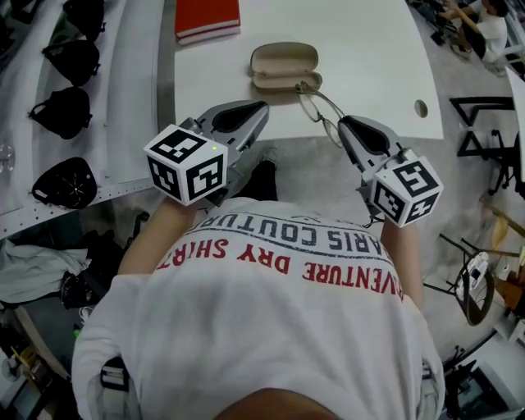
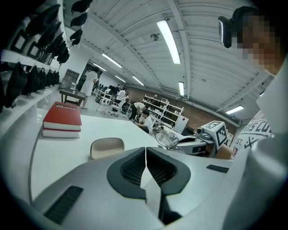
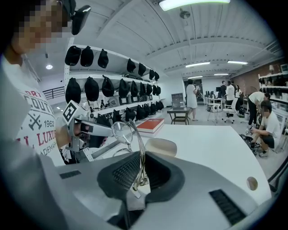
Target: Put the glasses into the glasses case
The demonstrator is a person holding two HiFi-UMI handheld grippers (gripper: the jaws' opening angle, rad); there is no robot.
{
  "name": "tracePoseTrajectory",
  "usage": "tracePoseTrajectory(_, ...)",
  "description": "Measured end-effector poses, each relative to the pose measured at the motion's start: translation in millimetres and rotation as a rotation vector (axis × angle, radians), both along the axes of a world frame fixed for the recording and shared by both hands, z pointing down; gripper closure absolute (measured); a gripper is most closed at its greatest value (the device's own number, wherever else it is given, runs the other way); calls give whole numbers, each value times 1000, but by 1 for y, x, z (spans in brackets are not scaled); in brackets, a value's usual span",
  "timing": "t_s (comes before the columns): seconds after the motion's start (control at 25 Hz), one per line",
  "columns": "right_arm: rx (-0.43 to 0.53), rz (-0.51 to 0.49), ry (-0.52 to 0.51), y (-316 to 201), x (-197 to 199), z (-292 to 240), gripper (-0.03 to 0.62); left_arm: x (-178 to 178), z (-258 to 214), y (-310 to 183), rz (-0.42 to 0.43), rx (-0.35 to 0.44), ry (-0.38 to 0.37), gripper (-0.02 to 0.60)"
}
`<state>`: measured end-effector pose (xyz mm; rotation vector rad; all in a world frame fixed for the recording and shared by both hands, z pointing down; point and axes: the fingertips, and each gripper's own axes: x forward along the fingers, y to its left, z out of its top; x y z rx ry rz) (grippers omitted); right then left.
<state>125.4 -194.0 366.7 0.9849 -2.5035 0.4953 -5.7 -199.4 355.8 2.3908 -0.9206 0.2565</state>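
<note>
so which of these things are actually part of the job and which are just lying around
Part of the job: glasses, clamped in the right gripper; glasses case, on the table; left gripper, shut and empty.

Just lying about: red book on the table; black headgear on the shelves.

A white T-shirt with red and dark lettering fills six o'clock; the grey left tool and right tool have black pads and black-and-white marker cubes.
</note>
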Motion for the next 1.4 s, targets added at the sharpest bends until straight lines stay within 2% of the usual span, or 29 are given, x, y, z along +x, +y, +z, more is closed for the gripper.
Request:
tracePoseTrajectory(0.76,-41,-118,122,-78,-26,39,549,-16,51,-67,-27,-92,-24,552)
tracePoseTrajectory(1.4,-58,-296,246,-122,-53,78,549,-38,91,-98,-86,-159,-43,552)
